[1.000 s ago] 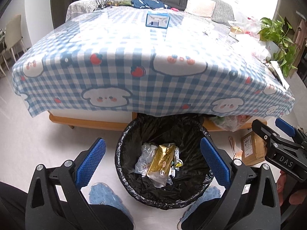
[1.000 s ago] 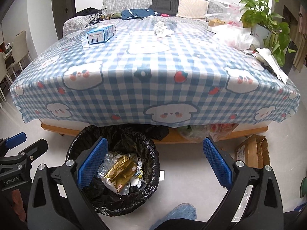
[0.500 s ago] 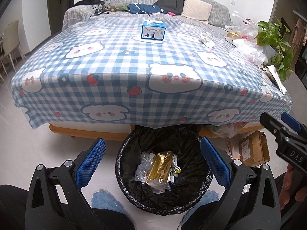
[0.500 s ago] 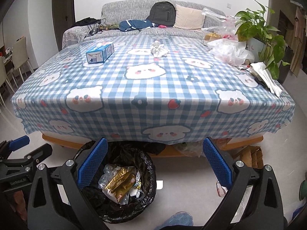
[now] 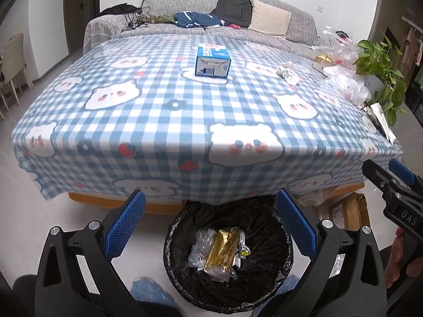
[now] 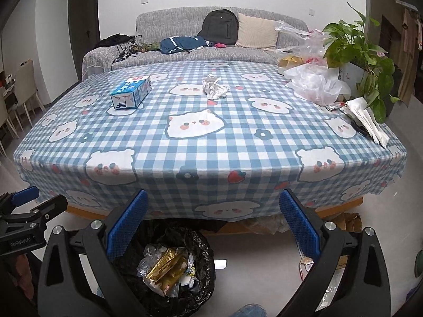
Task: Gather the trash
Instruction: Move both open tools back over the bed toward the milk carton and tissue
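We held both the left tongs [image 5: 210, 224] and right tongs [image 6: 214, 224] wide open and empty above the black-lined round bin [image 5: 264, 277]; crumpled white paper [image 6: 214, 87] lay on the checked-cloth table [image 6: 211, 137].

Left wrist view: low, in front of bench [image 5: 185, 121], faces across checked top toward sofa [image 5: 201, 18]; bin [image 5: 227, 259] close below, centred between tongs. Right wrist view: same facing, set further right, a little higher; bin [image 6: 164, 266] at lower left. Both share bench top, blue box [image 5: 212, 61] [image 6: 131, 92], crumpled paper [image 6: 214, 87], sofa, bin.
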The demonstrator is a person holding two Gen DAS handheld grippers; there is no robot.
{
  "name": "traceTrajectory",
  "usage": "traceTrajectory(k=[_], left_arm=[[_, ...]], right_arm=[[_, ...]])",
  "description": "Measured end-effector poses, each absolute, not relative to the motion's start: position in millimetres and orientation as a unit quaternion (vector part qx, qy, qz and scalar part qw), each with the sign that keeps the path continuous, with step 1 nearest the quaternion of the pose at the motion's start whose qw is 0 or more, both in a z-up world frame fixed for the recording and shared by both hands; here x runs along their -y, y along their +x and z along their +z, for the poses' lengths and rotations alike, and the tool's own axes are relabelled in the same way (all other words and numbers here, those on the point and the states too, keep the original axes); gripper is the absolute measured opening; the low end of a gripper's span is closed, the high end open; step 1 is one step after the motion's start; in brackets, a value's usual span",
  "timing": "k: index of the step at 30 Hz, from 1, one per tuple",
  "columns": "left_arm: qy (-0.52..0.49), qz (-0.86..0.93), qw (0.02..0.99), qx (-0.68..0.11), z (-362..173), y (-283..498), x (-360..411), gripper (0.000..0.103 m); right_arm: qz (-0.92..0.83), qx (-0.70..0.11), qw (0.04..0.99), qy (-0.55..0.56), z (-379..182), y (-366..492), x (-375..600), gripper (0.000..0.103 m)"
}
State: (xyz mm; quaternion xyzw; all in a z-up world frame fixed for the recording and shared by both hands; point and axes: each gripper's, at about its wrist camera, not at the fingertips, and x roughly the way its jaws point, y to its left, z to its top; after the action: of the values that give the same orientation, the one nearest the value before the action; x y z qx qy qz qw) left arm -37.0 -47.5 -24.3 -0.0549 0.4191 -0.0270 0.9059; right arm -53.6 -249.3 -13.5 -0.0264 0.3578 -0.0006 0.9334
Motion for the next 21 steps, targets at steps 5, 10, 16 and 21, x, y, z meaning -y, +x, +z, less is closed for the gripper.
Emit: traceTrajectory(k=[5,10,16,21], left_arm=[[-0.052,-0.027,0.912,-0.405,-8,-12,48,0.097],[-0.049,-0.029,0.913,-0.403,0,18,49,0.097],[-0.049,-0.033,0.911,-0.408,1,56,54,0.097],[-0.045,-0.028,0.911,-0.409,1,91,56,0.097]], right_arm=[[0.001,-0.35,0.936,-0.042,-6,-32,244,0.095],[0.007,-0.346,0.937,-0.041,2,-1,243,0.095],[0.012,-0.356,0.933,-0.038,-1,45,244,0.095],[0.015,-0.371,0.928,-0.041,-9,85,244,0.095]])
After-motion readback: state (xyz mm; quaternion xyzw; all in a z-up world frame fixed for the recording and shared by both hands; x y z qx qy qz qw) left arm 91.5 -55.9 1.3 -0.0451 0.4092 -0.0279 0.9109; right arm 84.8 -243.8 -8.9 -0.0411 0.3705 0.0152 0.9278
